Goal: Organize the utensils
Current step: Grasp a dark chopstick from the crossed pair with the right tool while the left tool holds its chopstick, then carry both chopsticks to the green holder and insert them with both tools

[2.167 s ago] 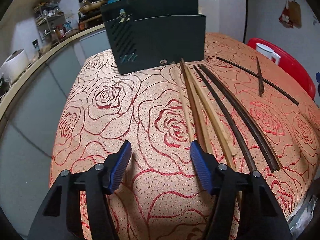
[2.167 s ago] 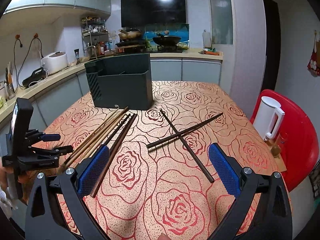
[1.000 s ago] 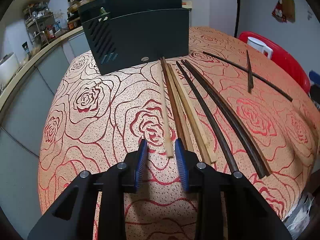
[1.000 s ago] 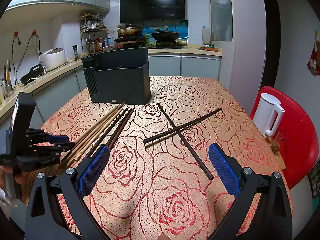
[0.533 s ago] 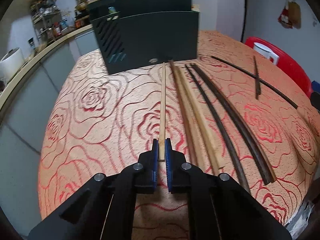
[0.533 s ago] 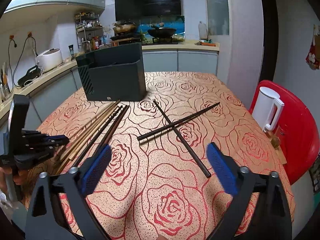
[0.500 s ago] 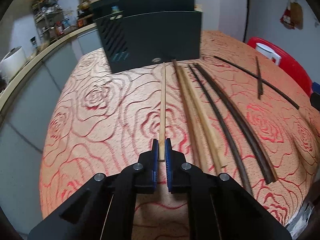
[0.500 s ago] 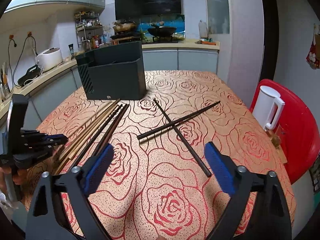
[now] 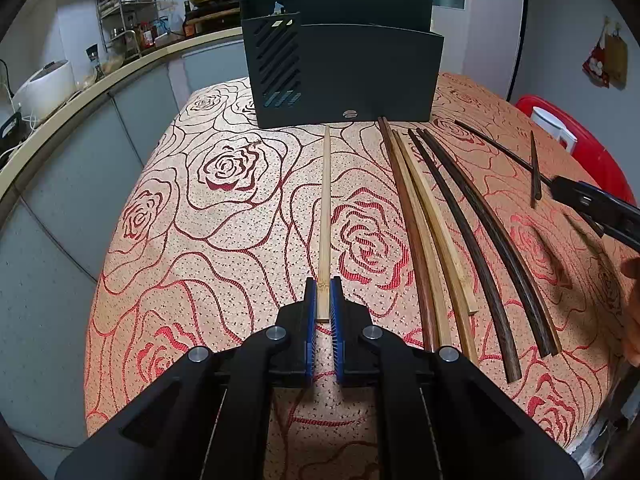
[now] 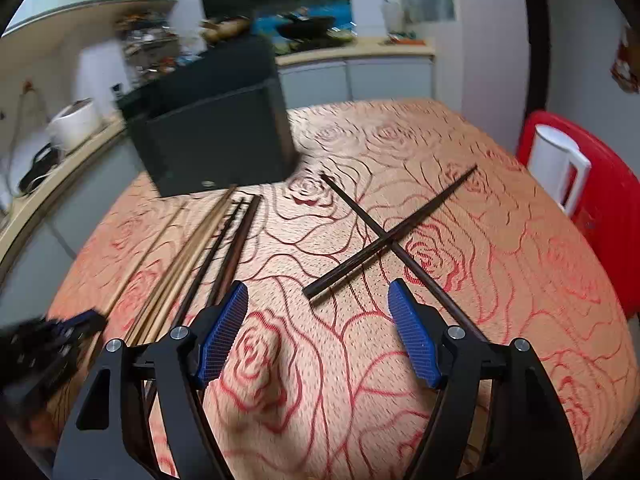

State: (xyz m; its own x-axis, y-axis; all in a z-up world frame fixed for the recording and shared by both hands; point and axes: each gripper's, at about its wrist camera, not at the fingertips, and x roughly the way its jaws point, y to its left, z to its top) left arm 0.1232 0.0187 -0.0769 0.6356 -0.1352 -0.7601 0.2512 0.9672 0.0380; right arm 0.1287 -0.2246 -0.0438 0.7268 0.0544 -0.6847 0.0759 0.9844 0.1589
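While L tool (image 9: 324, 300) clamps 1 light chopstick (image 9: 325, 208) | R tool (image 10: 318, 312) apart — 2 crossed dark chopsticks (image 10: 384, 236)

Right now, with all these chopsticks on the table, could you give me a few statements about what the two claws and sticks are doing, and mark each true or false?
1. The left claw is shut on a pale chopstick. True.
2. The right claw grips a dark chopstick. False: it is open and holds nothing.
3. Two dark chopsticks lie crossed on the tablecloth. True.
4. The black holder lies tipped on its side. False: it stands upright at the far end of the table.
5. A white kettle sits on the red chair. True.
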